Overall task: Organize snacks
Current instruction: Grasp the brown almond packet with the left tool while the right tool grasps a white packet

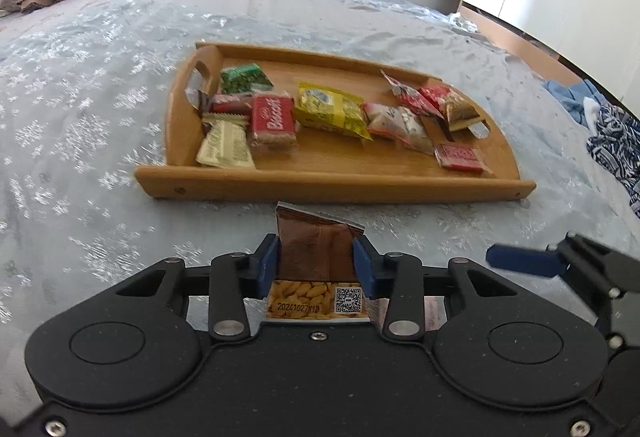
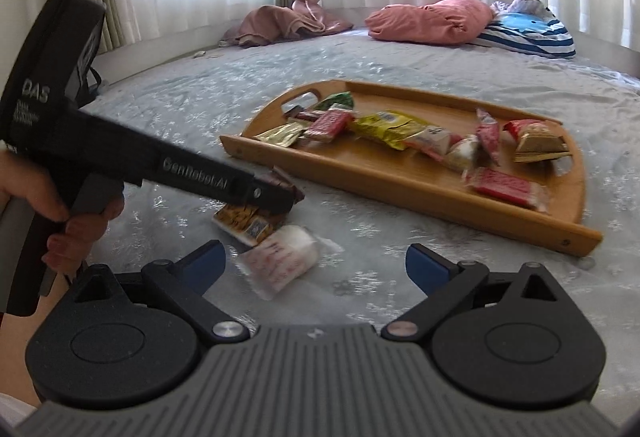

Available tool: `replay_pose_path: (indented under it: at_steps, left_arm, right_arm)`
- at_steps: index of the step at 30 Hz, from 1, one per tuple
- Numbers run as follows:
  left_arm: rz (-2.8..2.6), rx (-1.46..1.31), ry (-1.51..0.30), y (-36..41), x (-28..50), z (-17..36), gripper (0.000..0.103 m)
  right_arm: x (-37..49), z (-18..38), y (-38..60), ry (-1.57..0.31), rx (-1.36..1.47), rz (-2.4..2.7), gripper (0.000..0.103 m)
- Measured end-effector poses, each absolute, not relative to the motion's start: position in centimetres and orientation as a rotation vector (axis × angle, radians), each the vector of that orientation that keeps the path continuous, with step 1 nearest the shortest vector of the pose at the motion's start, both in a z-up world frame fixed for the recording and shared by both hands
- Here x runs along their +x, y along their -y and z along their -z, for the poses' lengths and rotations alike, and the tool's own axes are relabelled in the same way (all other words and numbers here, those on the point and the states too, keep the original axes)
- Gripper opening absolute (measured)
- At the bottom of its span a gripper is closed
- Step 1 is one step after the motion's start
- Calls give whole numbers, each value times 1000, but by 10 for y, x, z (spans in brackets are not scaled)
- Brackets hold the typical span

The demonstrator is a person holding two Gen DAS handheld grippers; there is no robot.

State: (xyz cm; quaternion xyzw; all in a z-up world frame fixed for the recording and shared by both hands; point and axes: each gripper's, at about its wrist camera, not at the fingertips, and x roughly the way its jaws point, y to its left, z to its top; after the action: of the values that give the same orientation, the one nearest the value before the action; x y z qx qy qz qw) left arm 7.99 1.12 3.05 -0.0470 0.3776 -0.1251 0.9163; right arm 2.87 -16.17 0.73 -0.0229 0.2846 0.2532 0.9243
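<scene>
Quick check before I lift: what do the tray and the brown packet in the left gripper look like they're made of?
Tray: looks like wood or bamboo, smooth honey-coloured finish, visible grain, screw heads at the corners. Brown packet: thin plastic or foil film, matte brown, crimped silvery top edge, creasing between the left gripper pads.

Left tool [image 1: 316, 261] closed on a brown packet [image 1: 316, 249], pads pressing both sides, just in front of the tray [image 1: 328, 185]. Tray sits on the bed [image 1: 100, 125], holding assorted snacks [image 1: 332, 111]. Right tool's blue finger [image 1: 524, 259] near tray's front right corner.
</scene>
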Motion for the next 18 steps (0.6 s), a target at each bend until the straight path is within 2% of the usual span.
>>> replay_pose_path:
  at_steps: [4, 6, 9, 12, 16, 18]
  left_arm:
    - [238, -92, -752, -18, 80, -38, 38]
    - [228, -96, -744, -20, 81, -41, 38]
    - [218, -103, -737, -23, 82, -44, 38]
    - [212, -105, -733, -24, 83, -45, 38]
    - [212, -104, -730, -23, 86, -45, 38]
    - [213, -104, -727, -21, 87, -46, 38]
  right_arm:
    - [34, -3, 148, -608, -45, -514, 101]
    - [34, -1, 141, -612, -59, -506, 96]
    - [35, 1, 129, -613, -98, -479, 81]
    - [32, 2, 123, -614, -107, -474, 54]
    - [28, 0, 124, -592, -105, -455, 41]
    - [28, -3, 126, -587, -98, -437, 41]
